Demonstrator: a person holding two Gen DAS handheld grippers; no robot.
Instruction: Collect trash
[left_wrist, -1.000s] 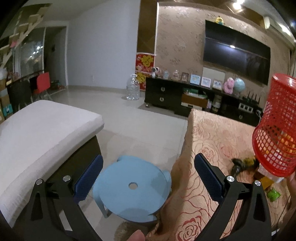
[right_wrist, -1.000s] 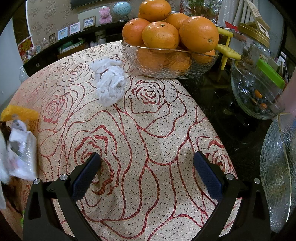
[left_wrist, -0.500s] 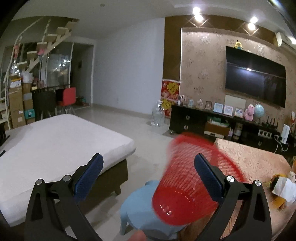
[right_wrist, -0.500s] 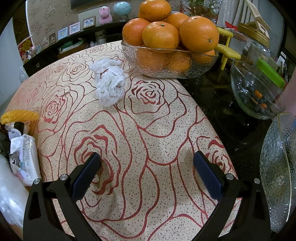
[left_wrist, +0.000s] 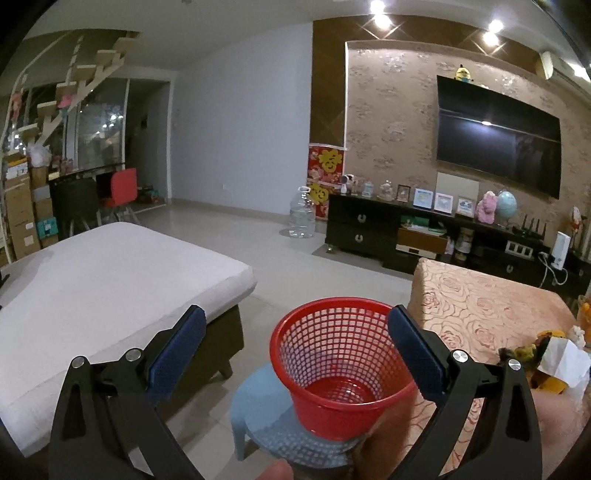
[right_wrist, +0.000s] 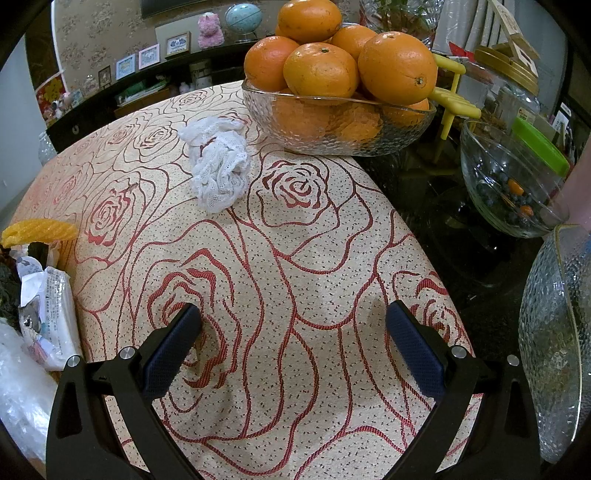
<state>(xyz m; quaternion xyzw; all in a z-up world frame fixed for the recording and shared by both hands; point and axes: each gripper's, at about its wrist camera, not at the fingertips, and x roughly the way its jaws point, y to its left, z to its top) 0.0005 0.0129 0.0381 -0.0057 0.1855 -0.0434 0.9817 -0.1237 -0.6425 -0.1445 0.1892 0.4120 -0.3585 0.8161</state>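
A second ago the red plastic mesh basket (left_wrist: 341, 365) hung tilted in the air at the right edge of the left wrist view, over the table; now it stands upright and empty on the round pale-blue plastic stool (left_wrist: 258, 410), just beside the edge of the table covered in a rose-patterned cloth (left_wrist: 487, 310). That reads as the bin having been set down within reach, so the gathering itself can begin. The left gripper (left_wrist: 295, 347) has its jaws spread wide with nothing between them; the basket sits below and beyond it, its rim near the right pad but apparently not touching. The right gripper (right_wrist: 293, 341) hovers low over the cloth in the same spot as before, jaws also wide apart and empty. The likeliest trash lies well apart from it: a crumpled white mesh wrapper (right_wrist: 218, 166) farther along the cloth, just beside the clear glass bowl of oranges (right_wrist: 338, 118), and at the left edge a torn white printed packet (right_wrist: 50, 317) near a yellow-orange piece (right_wrist: 38, 230), perhaps peel. Nothing has been collected yet.
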